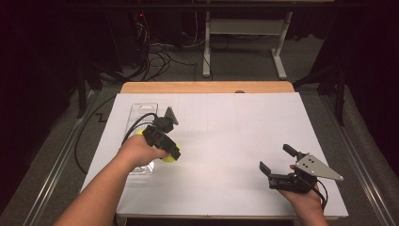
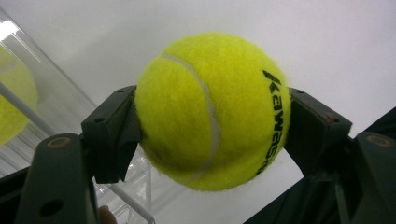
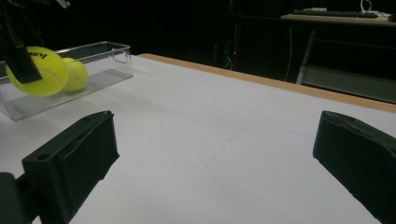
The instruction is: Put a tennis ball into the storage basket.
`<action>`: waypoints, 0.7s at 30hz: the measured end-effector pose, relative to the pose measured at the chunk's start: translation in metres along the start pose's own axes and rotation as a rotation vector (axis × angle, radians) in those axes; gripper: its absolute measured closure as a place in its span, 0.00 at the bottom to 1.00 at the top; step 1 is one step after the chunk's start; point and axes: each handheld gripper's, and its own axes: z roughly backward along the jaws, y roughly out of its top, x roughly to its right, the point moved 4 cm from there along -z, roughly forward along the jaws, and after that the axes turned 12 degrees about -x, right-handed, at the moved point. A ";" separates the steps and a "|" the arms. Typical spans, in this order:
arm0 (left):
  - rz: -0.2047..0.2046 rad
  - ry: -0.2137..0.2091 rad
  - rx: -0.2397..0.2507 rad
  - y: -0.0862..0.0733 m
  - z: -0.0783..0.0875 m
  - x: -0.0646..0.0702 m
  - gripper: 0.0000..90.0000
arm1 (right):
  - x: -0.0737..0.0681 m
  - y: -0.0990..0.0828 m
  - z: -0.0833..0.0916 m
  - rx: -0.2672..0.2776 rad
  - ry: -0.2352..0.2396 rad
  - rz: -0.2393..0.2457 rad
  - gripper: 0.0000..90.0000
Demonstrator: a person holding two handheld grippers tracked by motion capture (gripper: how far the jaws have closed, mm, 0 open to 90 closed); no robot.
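Black jaws of the left gripper [image 2: 212, 126] pinch the tennis ball [image 2: 212, 109] at centre frame beside the clear bin [image 2: 56, 116] at left — best lowered gently inside before releasing — while the right gripper [image 3: 215, 154] rests spread.

I read one marking. The tennis ball [image 2: 212, 109] carries a black printed brand word on its yellow felt, seen in the left gripper view running down the ball's right side, close to the pad there. The letters stand turned on their side and partly curve out of sight; I make out what looks like "KAWAS", and the remainder I cannot tell. In the right gripper view the same print shows too small to read.
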 end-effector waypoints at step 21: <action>0.017 -0.003 0.018 -0.009 0.019 -0.007 0.30 | 0.000 0.000 0.000 0.000 0.000 -0.003 0.00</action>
